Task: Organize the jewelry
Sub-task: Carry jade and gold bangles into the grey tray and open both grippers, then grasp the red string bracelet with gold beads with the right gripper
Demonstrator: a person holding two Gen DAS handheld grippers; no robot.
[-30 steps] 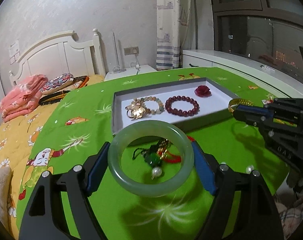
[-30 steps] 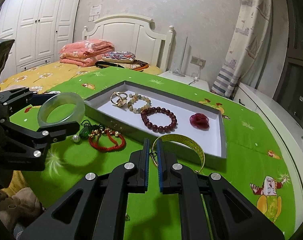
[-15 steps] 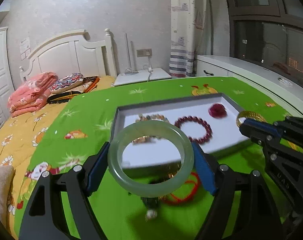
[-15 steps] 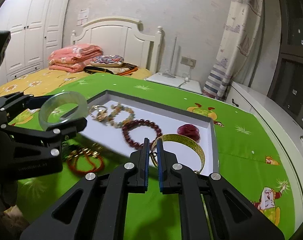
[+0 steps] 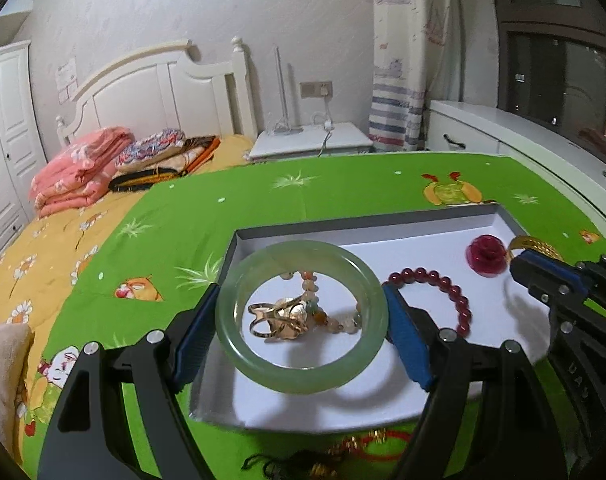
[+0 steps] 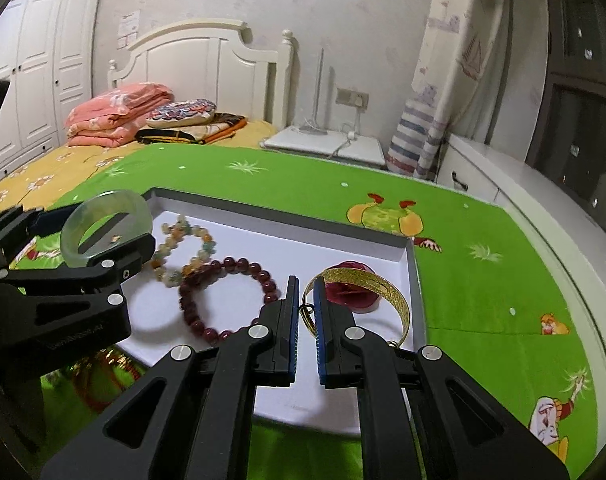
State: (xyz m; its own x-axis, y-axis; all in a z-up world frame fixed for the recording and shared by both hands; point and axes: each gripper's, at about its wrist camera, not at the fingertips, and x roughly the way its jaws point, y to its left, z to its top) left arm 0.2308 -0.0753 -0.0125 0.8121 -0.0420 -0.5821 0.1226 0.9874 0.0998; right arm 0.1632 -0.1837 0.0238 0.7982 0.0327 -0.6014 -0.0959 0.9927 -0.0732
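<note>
My left gripper (image 5: 301, 320) is shut on a pale green jade bangle (image 5: 239, 344), held above the left part of the white tray (image 5: 335, 404). The same jade bangle (image 6: 141, 210) shows at the left of the right wrist view. My right gripper (image 6: 308, 300) is shut on a gold bangle (image 6: 387, 286), above the tray's right side. In the tray (image 6: 263, 256) lie a dark red bead bracelet (image 6: 223, 300), a pale mixed-stone bracelet (image 6: 183, 248), a gold leaf ornament (image 5: 283, 316) and a red rose piece (image 5: 485, 256).
A red cord bracelet with gold and green charms (image 5: 355, 450) lies on the green cloth (image 5: 223, 200) in front of the tray. Behind stand a bed (image 6: 43, 168), a white nightstand (image 6: 327, 144) and a white cabinet (image 6: 503, 184).
Both grippers have moved forward over the tray, each still holding its bangle. The red cord bracelet now lies behind the left gripper's fingers, near the frame's bottom.
</note>
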